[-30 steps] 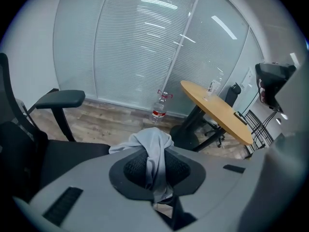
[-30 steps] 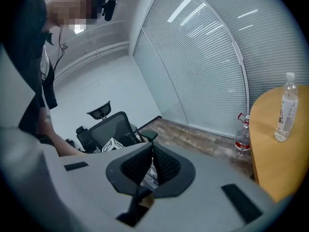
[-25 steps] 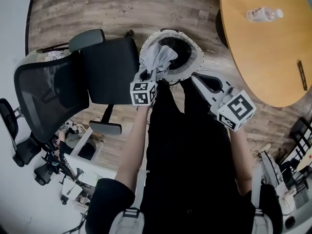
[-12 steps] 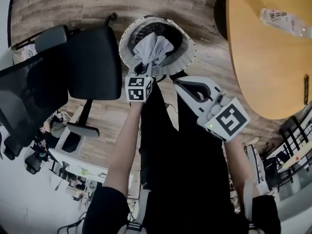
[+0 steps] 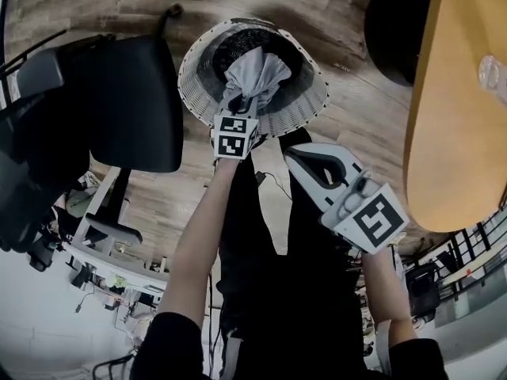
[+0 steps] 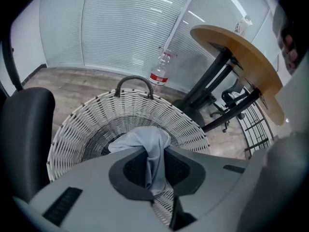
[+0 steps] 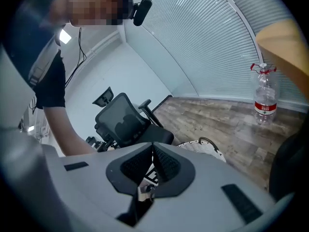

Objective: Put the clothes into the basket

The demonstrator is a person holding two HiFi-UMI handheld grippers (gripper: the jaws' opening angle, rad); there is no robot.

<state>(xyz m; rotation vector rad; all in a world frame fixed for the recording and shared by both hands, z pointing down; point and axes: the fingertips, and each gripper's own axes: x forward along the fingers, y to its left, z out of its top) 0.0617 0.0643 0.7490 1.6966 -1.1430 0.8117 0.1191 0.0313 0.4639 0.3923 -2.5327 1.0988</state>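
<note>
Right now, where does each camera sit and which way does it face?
Head view: on the head, steeply down: basket, arms, left gripper, right gripper.
Left gripper view: along jaws shut on the grey cloth, over the basket.
Right gripper view: along shut, empty jaws, towards the office chair; an arm shows.
All share the basket.

left gripper [image 6: 154, 153]: pale grey shell, dark mesh-textured pads [image 6: 130, 168], dark slot marks on the shell | left marker cube [image 5: 235, 136]: black-and-white squares | right gripper [image 7: 152, 153]: same grey shell, dark pads | right marker cube [image 5: 372, 222]: black-and-white squares | clothing: black short-sleeved top [image 5: 176, 337], black trousers [image 5: 257, 244] | thin black cable [image 7: 81, 42] at chest
</note>
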